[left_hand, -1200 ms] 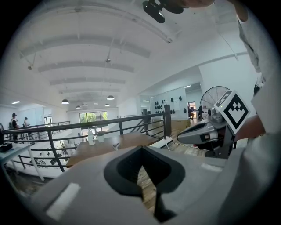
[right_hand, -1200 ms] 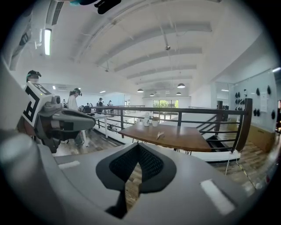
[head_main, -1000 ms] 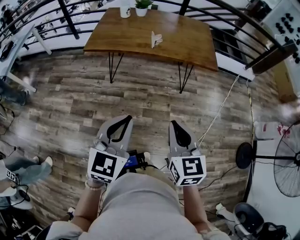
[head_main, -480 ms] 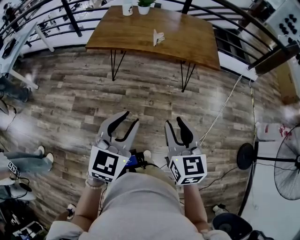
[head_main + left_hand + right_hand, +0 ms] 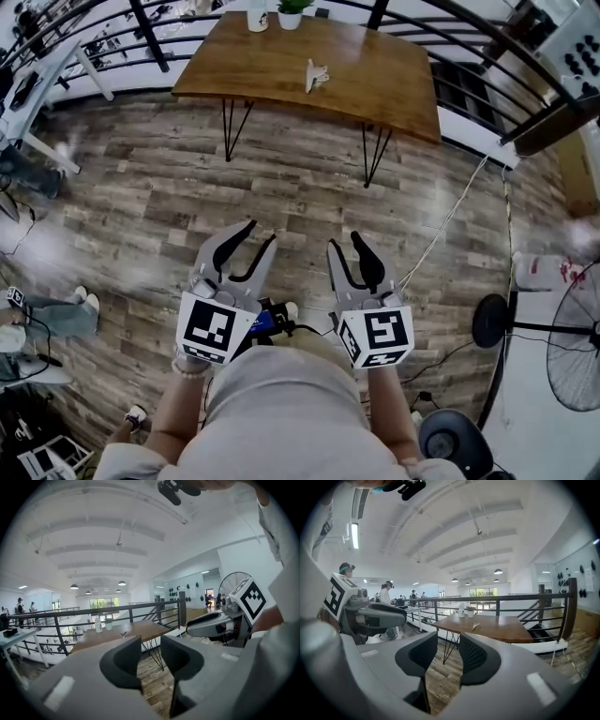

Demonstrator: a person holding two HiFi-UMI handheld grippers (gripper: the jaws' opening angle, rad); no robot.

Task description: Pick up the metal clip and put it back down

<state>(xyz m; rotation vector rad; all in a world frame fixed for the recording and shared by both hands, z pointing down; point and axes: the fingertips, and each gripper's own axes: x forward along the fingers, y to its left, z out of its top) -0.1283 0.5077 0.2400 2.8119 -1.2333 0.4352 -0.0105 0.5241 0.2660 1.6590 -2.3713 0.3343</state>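
Note:
The metal clip (image 5: 314, 75) lies near the middle of a wooden table (image 5: 375, 89) far ahead of me; it shows small in the left gripper view (image 5: 123, 633) and in the right gripper view (image 5: 476, 626). Both grippers are held close to my body over the plank floor, well short of the table. My left gripper (image 5: 262, 232) is open with nothing between its fingers. My right gripper (image 5: 343, 241) has just been opening its jaws and stands open, also with nothing in it. Each gripper view shows the other gripper beside it.
A white bottle (image 5: 258, 19) and a potted plant (image 5: 291, 14) stand at the table's far edge. A black railing (image 5: 155, 42) runs behind the table. A floor fan (image 5: 577, 347) and a cable (image 5: 445, 220) are at the right; people stand at the left.
Both grippers were shut a second ago and now stand open. The hands have stayed where they were.

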